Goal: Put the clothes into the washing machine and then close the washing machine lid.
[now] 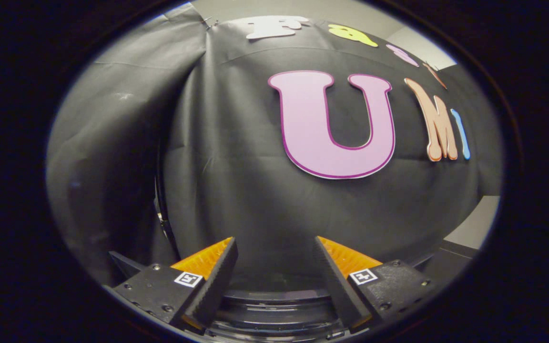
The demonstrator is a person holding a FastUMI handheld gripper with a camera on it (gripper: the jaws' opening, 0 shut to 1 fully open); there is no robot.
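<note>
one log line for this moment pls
tool: open, empty | facing: booth wall | below fingers: round rim | clothes: not held

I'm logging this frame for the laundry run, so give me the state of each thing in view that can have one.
tongs: open, nothing between the fingers, pointing at the booth wall.
washing machine: a dark round rim shows low between the fingers; lid state cannot be told.
black cloth: hanging behind, creased, with a fold where two panels meet.
</note>
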